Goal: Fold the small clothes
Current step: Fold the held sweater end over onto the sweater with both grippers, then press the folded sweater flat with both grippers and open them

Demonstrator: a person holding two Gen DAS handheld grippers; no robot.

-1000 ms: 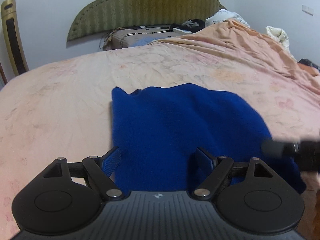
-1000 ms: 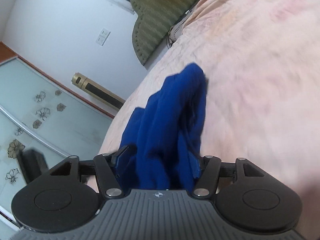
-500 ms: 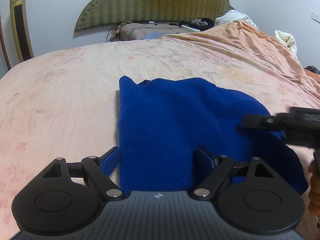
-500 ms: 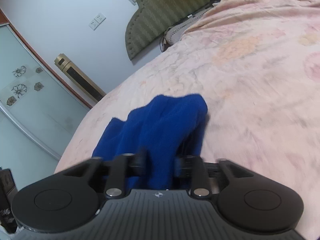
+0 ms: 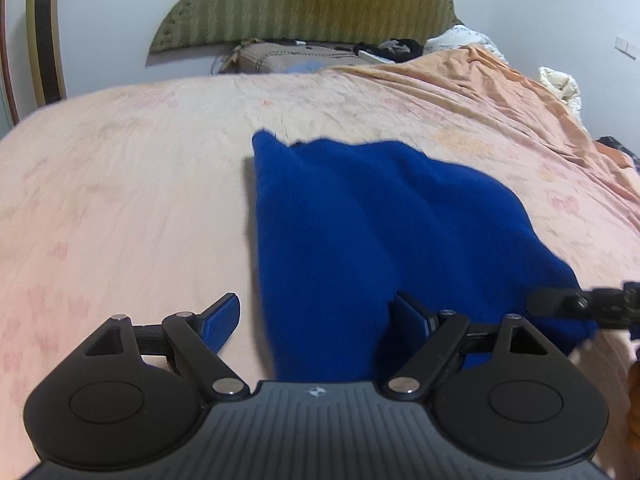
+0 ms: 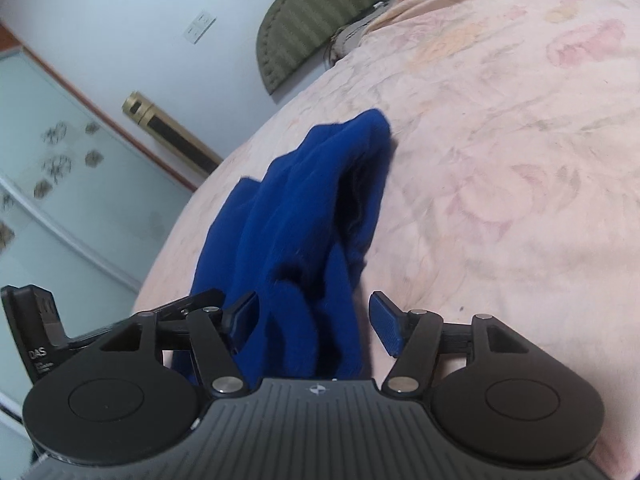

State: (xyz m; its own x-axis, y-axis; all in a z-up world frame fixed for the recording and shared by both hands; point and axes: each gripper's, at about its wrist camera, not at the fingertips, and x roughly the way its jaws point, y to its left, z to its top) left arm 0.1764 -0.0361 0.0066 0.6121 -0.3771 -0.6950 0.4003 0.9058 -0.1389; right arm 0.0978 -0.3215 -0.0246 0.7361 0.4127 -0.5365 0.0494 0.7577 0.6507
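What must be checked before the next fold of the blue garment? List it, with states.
1. Blue garment lies on the bedspread: ok.
2. Garment flat: not ok, bunched in the right wrist view.
3. Left gripper open, pads clear of cloth: ok.
4. Right gripper jaws opening, cloth between them, no grip: ok.
5. Bedspread around the garment clear: ok.
6. Near hem aligned: cannot tell.

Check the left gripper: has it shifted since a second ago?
Yes. The left gripper went leftward: headboard and blue garment sit further right.

Dim, soft, fisheye-warped, slight blur
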